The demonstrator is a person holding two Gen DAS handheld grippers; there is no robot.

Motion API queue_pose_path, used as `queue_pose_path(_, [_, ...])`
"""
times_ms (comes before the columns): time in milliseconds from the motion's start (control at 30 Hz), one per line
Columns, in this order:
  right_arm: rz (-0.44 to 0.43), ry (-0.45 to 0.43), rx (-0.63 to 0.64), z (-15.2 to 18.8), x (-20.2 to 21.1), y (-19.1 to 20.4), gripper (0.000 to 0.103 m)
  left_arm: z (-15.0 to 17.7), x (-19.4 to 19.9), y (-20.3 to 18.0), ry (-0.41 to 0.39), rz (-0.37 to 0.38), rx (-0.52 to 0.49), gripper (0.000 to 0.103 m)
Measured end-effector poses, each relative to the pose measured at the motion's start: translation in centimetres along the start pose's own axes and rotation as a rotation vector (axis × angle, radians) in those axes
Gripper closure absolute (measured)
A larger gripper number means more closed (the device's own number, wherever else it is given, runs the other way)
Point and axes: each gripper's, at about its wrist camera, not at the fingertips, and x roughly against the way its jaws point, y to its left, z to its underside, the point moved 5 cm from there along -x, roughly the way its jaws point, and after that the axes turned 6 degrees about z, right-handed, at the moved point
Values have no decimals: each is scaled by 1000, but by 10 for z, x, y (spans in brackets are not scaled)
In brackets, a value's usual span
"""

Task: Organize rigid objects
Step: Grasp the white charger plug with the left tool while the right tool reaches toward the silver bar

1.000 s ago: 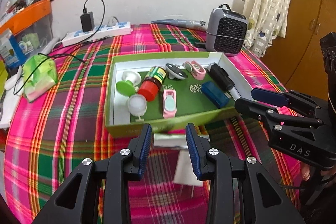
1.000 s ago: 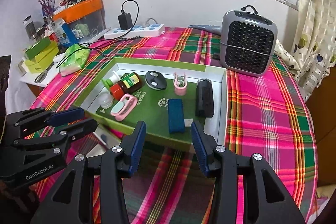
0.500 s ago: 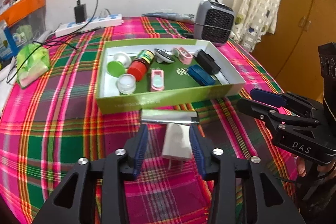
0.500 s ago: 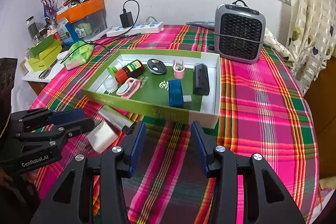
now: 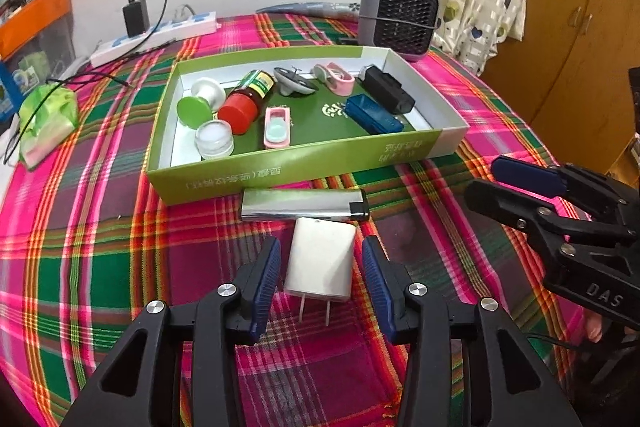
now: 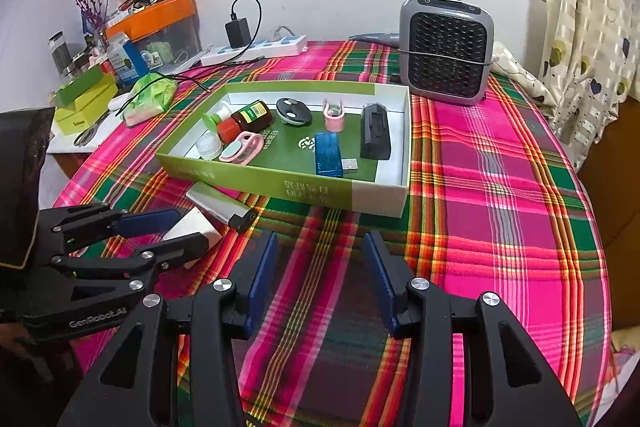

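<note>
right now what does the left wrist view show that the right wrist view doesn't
Only the left wrist view shows the white charger whole, prongs included, lying between the open left gripper, whose jaws have just been opening. Only the right wrist view shows the USB plug of the blue stick and the scissors on the side shelf. Both show the green tray, the silver lighter before it and the grey heater.

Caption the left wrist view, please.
Left hand-held gripper, open, straddles a white charger beside a silver lighter before the green box.
</note>
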Motion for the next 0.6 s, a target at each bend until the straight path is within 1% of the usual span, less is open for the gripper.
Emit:
queue_pose_path(167, [-1,4,7,1,0,2,57,3,-7,2,18,-13,7,61])
queue_pose_path(367, [1,11,14,1,-2,3,57,4,-9,6,10,1,20,61])
queue_pose_path(500, [0,17,24,1,-4,6,57,4,-6,11,6,-9,38,62])
queue_pose_path(600, [-1,19,30,0,-5,9,57,6,-3,16,2,-17,53,68])
